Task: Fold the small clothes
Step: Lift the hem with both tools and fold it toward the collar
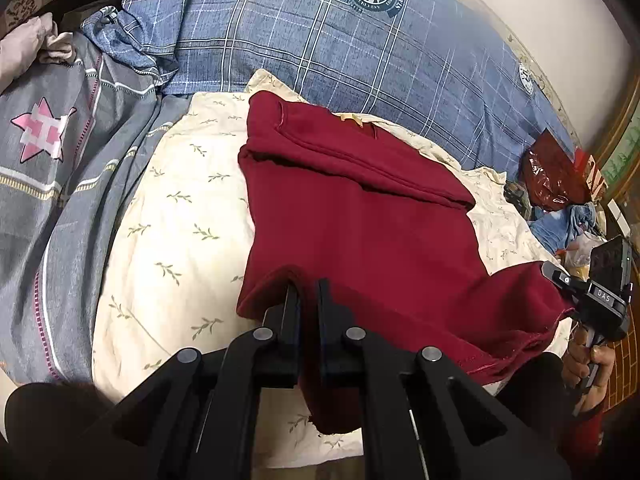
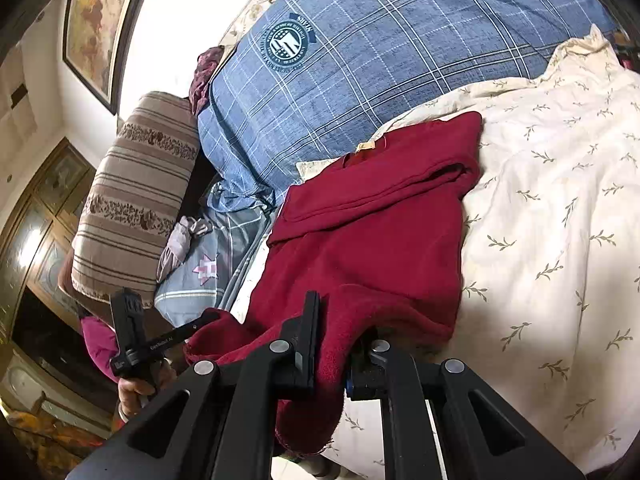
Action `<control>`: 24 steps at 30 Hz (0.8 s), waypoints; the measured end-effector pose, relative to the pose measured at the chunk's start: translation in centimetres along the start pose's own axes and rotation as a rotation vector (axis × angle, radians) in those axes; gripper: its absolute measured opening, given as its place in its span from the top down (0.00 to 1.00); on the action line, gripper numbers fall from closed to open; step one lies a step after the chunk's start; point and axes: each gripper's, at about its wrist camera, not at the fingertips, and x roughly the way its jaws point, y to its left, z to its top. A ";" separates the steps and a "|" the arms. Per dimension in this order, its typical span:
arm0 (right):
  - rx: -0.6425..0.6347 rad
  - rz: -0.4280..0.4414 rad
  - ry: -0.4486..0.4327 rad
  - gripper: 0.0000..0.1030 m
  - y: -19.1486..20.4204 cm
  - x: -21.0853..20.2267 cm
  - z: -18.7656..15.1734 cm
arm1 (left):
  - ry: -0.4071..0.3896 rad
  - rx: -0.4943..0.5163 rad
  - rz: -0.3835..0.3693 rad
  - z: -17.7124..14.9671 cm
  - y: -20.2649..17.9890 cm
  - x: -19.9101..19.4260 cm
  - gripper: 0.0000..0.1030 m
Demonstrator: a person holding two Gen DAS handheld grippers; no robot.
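The work surface was a bed covered by a cream sheet [image 1: 176,216] printed with small leaf sprigs. A blue plaid quilt [image 1: 320,48] bearing a round crest lay across the far side, and a grey cover [image 1: 52,184] with a pink star was bunched on the left. In the right wrist view a striped brown pillow [image 2: 136,196] stood beside the quilt, a framed painting [image 2: 100,24] hung on the white wall, and dark wooden panelling [image 2: 36,224] filled the left margin.

A red garment [image 1: 360,216] lay on the sheet, its far part folded over itself, its near hem lifted. The left gripper [image 1: 309,292] was closed narrow on the near hem; the right gripper [image 2: 344,320] pinched the neighbouring hem corner, cloth draped between and over its fingers. Each gripper also appeared at the edge of the other's view, a hand [image 1: 588,364] on its handle.

Beyond the sheet's right edge lay a red plastic-wrapped packet [image 1: 556,176] and crumpled blue cloth [image 1: 568,224], too distorted to identify further. The gripper bodies hid the bed's near edge, and the right gripper's right finger was mostly covered by the garment.
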 end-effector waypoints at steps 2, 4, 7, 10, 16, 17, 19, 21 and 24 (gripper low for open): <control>0.003 -0.003 -0.002 0.92 0.0 0.0 0.1 | -0.002 -0.001 0.003 0.1 0.0 0.1 0.96; 0.004 -0.003 -0.002 0.92 0.0 0.0 0.1 | -0.004 -0.006 0.003 0.2 0.1 0.2 0.96; -0.006 -0.010 -0.002 0.92 0.2 0.1 0.3 | -0.011 -0.018 0.005 0.3 0.3 0.1 0.96; -0.020 -0.014 -0.003 0.92 0.3 0.0 0.3 | -0.014 -0.023 0.007 0.5 0.4 0.2 0.96; -0.033 -0.016 -0.016 0.92 0.8 0.5 1.3 | -0.053 0.009 0.025 2.6 0.0 0.3 0.96; -0.039 -0.016 -0.020 0.92 0.9 0.7 1.6 | -0.064 0.015 0.029 3.1 -0.1 0.3 0.96; -0.044 -0.007 -0.034 0.92 1.1 0.9 2.3 | -0.091 0.023 0.035 4.4 -0.1 0.4 0.96; -0.039 0.004 -0.049 0.92 1.1 1.0 3.0 | -0.109 0.020 0.043 5.6 -0.1 0.6 0.96; -0.029 0.001 -0.072 0.92 0.7 1.3 4.4 | -0.125 0.012 0.050 7.3 -0.1 1.4 0.96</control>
